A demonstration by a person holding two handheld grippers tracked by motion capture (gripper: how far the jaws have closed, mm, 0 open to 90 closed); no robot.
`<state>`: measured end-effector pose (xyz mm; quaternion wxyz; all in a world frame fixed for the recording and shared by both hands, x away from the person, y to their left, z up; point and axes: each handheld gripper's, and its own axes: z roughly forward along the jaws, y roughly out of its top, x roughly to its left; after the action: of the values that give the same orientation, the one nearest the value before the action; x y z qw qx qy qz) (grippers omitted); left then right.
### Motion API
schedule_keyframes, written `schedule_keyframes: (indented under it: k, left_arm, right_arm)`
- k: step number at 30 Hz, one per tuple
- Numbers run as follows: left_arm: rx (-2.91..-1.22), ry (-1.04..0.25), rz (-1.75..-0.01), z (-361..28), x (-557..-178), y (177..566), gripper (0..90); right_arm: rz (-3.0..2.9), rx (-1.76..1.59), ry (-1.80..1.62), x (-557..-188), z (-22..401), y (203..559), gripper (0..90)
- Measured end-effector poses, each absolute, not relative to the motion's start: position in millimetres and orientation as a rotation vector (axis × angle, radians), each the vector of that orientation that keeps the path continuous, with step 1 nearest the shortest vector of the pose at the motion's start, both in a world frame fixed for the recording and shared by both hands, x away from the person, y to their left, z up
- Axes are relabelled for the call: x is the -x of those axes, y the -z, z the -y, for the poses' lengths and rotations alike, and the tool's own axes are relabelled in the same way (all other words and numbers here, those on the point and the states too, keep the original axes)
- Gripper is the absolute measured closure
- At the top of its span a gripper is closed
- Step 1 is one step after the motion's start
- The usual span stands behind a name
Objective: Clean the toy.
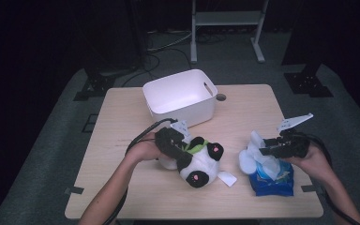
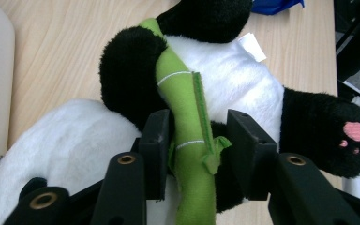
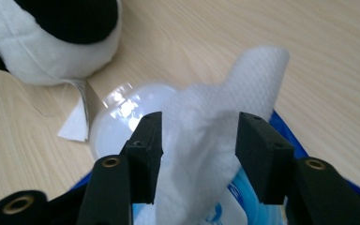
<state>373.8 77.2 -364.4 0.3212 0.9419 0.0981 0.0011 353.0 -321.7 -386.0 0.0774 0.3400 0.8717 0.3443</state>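
Observation:
A black-and-white panda plush (image 1: 199, 161) lies on its side near the middle of the wooden table (image 1: 122, 187). My left gripper (image 1: 180, 145) reaches over it. In the left gripper view the jaws (image 2: 198, 126) stand either side of the panda's (image 2: 243, 79) green bamboo stalk (image 2: 178, 79), with a gap at the right pad, so they are open. To the right lies a blue wipe pack (image 1: 274, 180) with its white lid (image 1: 247, 161) flipped open. A white wipe (image 3: 253, 70) sticks up from the pack (image 3: 246, 201). My right gripper (image 3: 199, 126) is open around that wipe without pressing it.
A white plastic bin (image 1: 180, 96) with handle slots stands at the back centre of the table. The panda's white tag (image 1: 227, 178) lies flat between the plush and the pack. A cable hole (image 1: 221, 97) sits behind the bin. The table's front edge runs close below both hands.

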Motion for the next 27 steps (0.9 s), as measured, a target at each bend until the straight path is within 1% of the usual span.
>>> schedule_keyframes:
  k: [5,12,20,27]
  left_arm:
    - [-2.453,0.010,-0.248,-80.4,-371.2,361.1,54.1]
    - [-2.421,0.020,-0.236,-86.9,-367.6,355.8,50.0]
    - [-2.391,-0.017,-0.257,-102.6,-364.0,346.5,47.7]
    - [-2.379,-0.045,-0.297,-119.2,-362.6,345.5,45.7]
  right_arm:
    - [-2.633,-0.925,-1.079,-354.2,302.0,376.7,48.5]
    - [-2.665,-0.828,-1.187,-357.8,273.6,365.2,47.0]
    - [-2.748,-0.625,-1.223,-357.4,212.9,346.6,44.8]
    - [-2.812,-0.487,-1.197,-362.9,165.6,344.1,44.4]
